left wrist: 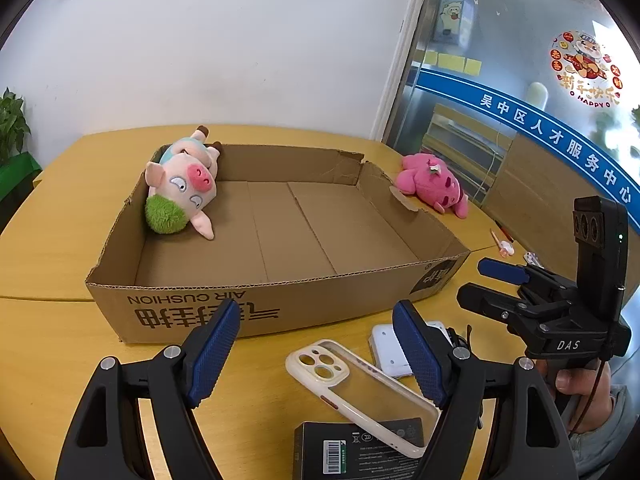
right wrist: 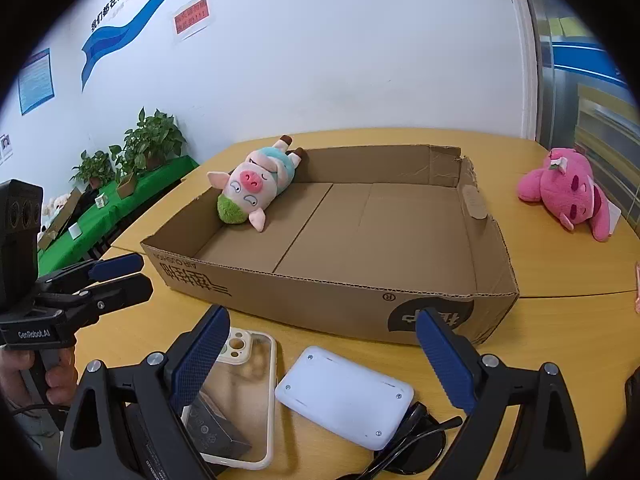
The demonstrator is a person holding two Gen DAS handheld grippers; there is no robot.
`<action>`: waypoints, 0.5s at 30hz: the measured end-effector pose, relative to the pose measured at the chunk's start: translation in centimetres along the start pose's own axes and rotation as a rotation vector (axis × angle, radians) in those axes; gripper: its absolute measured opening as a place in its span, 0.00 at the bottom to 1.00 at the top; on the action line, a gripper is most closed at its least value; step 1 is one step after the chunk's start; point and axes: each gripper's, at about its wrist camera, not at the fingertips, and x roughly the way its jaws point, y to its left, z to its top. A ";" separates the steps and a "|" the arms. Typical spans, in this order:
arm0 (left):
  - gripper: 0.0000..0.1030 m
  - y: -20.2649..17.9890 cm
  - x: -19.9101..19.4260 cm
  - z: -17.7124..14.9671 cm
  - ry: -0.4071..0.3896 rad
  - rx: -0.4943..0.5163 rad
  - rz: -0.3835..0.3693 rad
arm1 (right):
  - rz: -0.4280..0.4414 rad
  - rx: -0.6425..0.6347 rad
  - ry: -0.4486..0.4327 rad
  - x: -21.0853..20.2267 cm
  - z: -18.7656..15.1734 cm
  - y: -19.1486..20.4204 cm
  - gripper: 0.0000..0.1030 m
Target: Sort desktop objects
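Phone case (left wrist: pixel 362 392) below left gripper (left wrist: pixel 316 354), jaws wide, empty; right gripper (right wrist: pixel 322 360) wide, empty.

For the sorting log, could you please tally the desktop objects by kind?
Plush pigs: 2 (pale pig, pink pig)
Phone case: 1
White device: 1
Black box: 1
Sunglasses: 1
Cardboard box: 1
Total: 7

The left tongs (left wrist: pixel 316 354) gape wide above the tabletop (left wrist: pixel 52 240), empty. Between their pads lies a clear phone case (left wrist: pixel 360 392), overlapping a black box (left wrist: pixel 352 452). Beyond them sits a cardboard tray (left wrist: pixel 280 308) holding a pig plush (left wrist: pixel 184 184). The right tongs (left wrist: pixel 488 284) hover to their right.
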 end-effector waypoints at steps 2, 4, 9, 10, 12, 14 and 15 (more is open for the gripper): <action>0.80 0.1 0.3 0.0 0.008 -0.007 -0.014 | 0.003 -0.007 0.009 0.0 -0.2 0.0 0.92; 0.80 0.1 0.8 -0.1 0.026 -0.009 -0.032 | 0.018 -0.017 0.025 0.0 -0.5 0.0 0.92; 0.80 0.4 2.2 -1.0 0.116 -0.029 -0.081 | 0.167 -0.098 0.113 0.0 -3.0 2.1 0.92; 0.80 0.4 2.3 -1.2 0.130 -0.032 -0.081 | 0.209 -0.110 0.135 0.0 -3.8 2.5 0.92; 0.80 0.6 2.7 -1.8 0.163 -0.036 -0.078 | 0.290 -0.111 0.180 0.1 -4.9 3.0 0.92; 0.80 1.0 2.8 -2.3 0.191 -0.042 -0.086 | 0.370 -0.095 0.225 0.1 -6.1 3.3 0.92; 0.80 1.2 2.9 -2.5 0.202 -0.045 -0.095 | 0.404 -0.087 0.248 0.2 -6.7 3.5 0.92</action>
